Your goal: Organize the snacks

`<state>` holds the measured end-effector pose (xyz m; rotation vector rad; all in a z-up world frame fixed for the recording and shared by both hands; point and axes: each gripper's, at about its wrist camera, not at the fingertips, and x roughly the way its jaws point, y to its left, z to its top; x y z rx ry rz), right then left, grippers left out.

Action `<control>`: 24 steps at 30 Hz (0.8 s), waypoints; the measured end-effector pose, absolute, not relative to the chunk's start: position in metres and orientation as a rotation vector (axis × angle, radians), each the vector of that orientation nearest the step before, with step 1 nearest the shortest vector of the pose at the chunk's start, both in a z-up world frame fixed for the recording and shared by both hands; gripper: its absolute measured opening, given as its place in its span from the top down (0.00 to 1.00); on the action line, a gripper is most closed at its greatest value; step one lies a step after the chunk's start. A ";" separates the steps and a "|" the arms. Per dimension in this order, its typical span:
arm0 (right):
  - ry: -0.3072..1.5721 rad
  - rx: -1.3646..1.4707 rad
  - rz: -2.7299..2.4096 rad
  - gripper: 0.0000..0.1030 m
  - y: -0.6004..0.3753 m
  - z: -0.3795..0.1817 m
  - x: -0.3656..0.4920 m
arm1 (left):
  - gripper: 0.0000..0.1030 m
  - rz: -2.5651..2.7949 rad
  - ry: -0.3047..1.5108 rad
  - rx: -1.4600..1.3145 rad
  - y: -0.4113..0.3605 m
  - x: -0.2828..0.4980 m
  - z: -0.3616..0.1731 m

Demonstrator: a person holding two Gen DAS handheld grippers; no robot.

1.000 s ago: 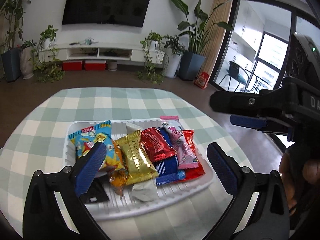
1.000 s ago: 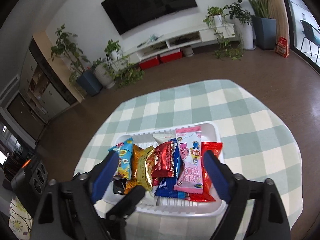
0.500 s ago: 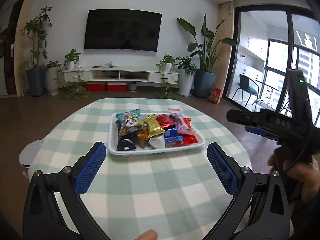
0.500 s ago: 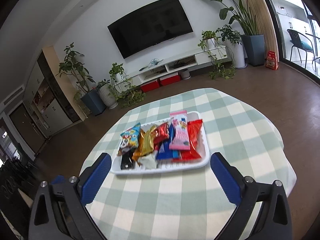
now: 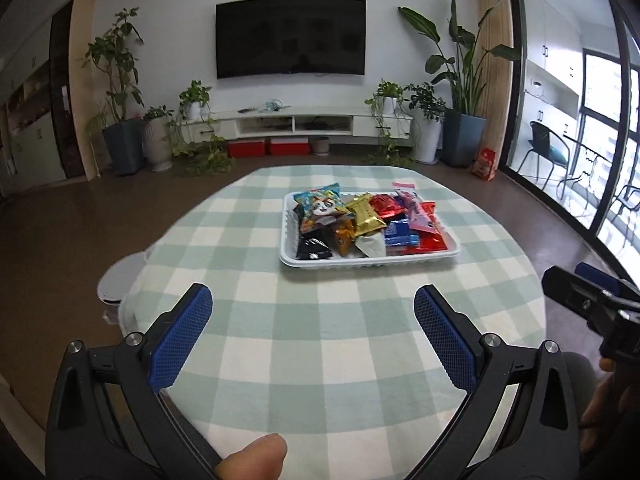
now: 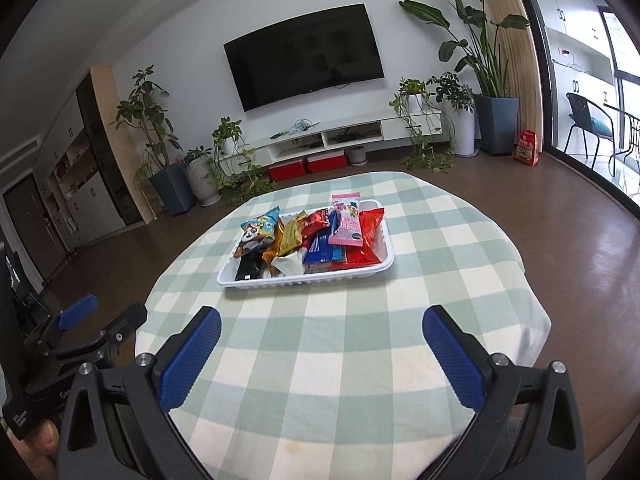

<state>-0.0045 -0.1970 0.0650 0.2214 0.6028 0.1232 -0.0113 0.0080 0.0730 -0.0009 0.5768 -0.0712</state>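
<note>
A white tray (image 5: 368,262) (image 6: 304,280) sits on the green-checked tablecloth (image 5: 320,340), packed with snack packets. Among them are a blue panda bag (image 5: 320,208) (image 6: 258,232), a gold packet (image 5: 366,216), a pink packet (image 6: 348,220), a red packet (image 6: 368,236) and a black packet (image 5: 314,248). My left gripper (image 5: 312,300) stands open over the cloth, well short of the tray, with nothing between its fingers. Likewise my right gripper (image 6: 322,316) is open and holds nothing, back from the tray. Each gripper also shows at the edge of the other's view.
The round table ends close below both grippers. A round silver object (image 5: 120,284) sits low beside the table's left edge. Brown floor surrounds the table. Far behind stand potted plants, a TV (image 5: 290,36) and a low white cabinet. A thumb (image 5: 256,456) shows at the bottom.
Both grippers have pulled back from right over the tray to the near side of the table. The tray with its snacks stays in place. The right jaws have widened a little.
</note>
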 end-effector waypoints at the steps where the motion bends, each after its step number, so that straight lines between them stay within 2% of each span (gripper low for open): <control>1: 0.602 0.217 0.126 0.00 -0.195 0.066 -0.007 | 0.00 -0.080 0.584 -0.010 0.008 -0.010 0.073; 10: 0.593 0.164 0.113 0.00 -0.181 0.071 -0.016 | 0.00 -0.059 0.648 -0.019 0.001 0.002 0.066; 24: 0.702 0.130 0.063 0.00 -0.175 0.049 -0.007 | 0.00 -0.052 0.697 -0.012 0.000 0.012 0.045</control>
